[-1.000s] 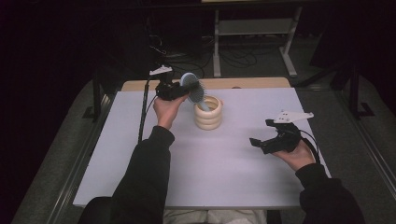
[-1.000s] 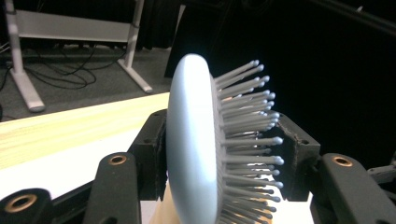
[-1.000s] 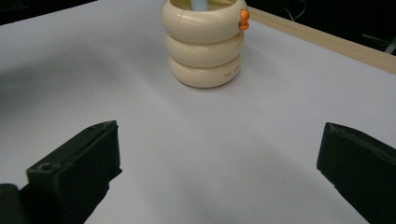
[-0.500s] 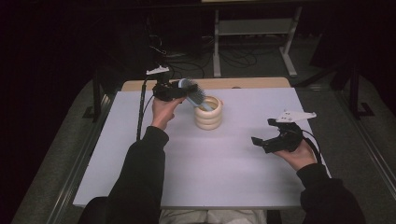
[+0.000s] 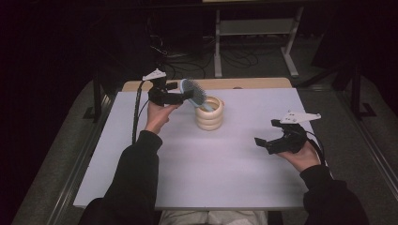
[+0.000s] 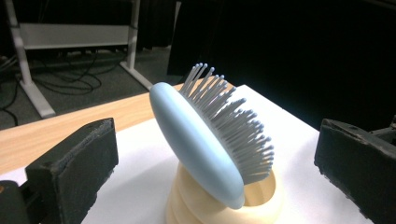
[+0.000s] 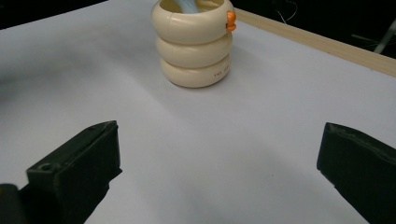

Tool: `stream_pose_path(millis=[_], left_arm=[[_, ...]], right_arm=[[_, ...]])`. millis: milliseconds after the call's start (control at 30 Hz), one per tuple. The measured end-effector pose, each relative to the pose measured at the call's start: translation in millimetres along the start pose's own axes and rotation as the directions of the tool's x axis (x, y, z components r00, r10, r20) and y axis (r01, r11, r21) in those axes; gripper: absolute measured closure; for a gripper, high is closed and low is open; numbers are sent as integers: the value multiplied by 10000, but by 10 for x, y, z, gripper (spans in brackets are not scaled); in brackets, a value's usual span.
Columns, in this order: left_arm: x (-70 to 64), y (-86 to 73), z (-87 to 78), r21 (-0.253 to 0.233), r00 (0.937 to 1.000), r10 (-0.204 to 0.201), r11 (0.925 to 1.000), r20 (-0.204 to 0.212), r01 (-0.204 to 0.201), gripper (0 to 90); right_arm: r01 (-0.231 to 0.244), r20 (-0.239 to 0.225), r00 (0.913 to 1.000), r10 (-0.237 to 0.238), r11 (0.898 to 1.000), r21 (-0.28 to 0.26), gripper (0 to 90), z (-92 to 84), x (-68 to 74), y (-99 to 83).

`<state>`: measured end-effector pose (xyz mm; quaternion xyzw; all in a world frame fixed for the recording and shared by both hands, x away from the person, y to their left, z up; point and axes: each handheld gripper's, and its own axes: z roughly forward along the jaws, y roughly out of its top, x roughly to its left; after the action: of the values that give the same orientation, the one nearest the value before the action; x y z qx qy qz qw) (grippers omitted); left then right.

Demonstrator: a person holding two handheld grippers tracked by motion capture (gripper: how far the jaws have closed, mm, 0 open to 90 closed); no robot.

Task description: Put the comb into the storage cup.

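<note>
pale blue hairbrush (image 6: 205, 140) stands handle-down in the cream ringed holder (image 5: 210, 113), head leaning out over the rim toward my left gripper (image 5: 180, 95). its jaws have just been opening and now stand wide apart, the brush between them but untouched. my right gripper (image 5: 265, 143) hovers near the table's (image 5: 187, 173) right edge, jaws apart, empty. risk: a jaw clipping the leaning head on withdrawal, which i judge could tip the light holder over.
</note>
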<state>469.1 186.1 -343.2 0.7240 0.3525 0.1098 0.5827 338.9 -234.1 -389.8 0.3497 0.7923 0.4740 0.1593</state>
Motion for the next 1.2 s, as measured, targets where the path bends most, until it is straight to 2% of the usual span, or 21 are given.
stream_pose_path(millis=[267,733,967,1133,1200], left_arm=[[-1,-48,-135,46,9998,184,9998,89,-184,0],[-23,-151,-507,-123,9952,976,9951,-63,-976,0],[-20,-218,-662,-83,9934,1142,9934,-117,-1143,0],[-10,-290,-776,-62,9909,1308,9914,-308,-1311,0],[6,-332,-809,-60,9916,1247,9921,-332,-1250,0]], right_arm=[[-189,128,9997,189,9998,-38,0,-41,-49,-43],[-256,133,9996,257,9997,-29,0,-62,-60,-88],[-303,163,9994,304,9995,-41,0,-83,-68,-116],[-337,221,9992,340,9994,-125,0,-117,-74,-130],[-370,239,9990,374,9992,-177,0,-137,-75,-137]])
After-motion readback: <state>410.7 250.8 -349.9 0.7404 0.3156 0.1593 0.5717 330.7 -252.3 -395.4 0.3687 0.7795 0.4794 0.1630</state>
